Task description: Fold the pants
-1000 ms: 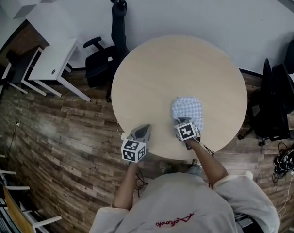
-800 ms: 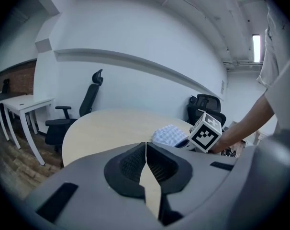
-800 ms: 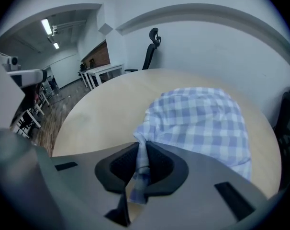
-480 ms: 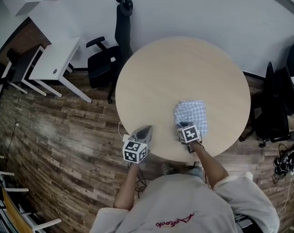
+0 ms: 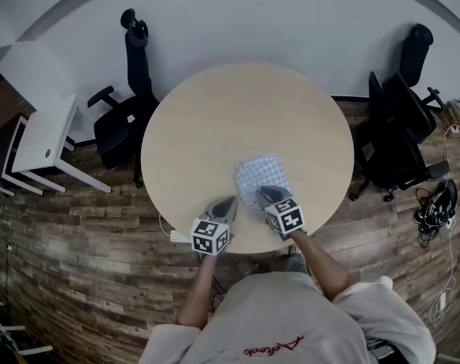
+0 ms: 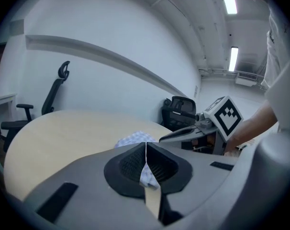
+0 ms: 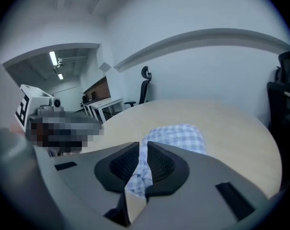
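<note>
- Left claw point(image 5: 227, 201): pressed together, empty, beside the folded blue-checked cloth pants point(image 5: 256, 174) on the round pale wooden worktop point(image 5: 215, 120).
- Right claw point(image 5: 260, 191): opening, fabric between its jaws; a snagged layer could undo the fold.

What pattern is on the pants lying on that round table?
The pants have a blue-and-white check pattern. It shows best in the right gripper view.
</note>
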### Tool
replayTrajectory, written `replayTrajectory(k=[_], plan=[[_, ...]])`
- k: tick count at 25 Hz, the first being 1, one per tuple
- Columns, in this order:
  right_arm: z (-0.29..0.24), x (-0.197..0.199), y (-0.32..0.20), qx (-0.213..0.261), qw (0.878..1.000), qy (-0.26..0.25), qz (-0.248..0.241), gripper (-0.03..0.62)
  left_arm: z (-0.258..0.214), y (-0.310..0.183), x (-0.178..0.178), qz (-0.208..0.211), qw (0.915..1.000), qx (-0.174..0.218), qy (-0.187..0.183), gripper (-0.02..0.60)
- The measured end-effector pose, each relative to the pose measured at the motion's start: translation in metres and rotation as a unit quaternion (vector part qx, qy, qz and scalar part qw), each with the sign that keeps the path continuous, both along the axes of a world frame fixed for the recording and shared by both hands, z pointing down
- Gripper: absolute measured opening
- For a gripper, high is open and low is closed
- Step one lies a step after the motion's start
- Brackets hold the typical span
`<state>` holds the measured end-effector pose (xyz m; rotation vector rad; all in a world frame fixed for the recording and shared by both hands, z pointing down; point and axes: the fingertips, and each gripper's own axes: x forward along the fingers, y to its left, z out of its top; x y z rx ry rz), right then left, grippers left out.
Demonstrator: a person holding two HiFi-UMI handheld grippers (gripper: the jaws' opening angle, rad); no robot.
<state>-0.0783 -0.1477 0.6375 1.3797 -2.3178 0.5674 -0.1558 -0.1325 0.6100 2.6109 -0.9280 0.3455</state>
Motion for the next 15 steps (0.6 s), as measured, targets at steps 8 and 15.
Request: replayTrajectory(k=[8, 15], plan=[[-0.026, 0.057, 0.026, 0.042, 0.998, -0.014, 0.047, 0.031, 0.005, 0.022, 0.055, 0.052, 0.9986, -0.008, 0.007, 0.034], [-0.038, 0.084, 0.056, 0.062, 0.996, -0.026, 0.049, 0.031, 0.000, 0.050, 0.080, 0.054, 0.9985, -0.004, -0.004, 0.034]])
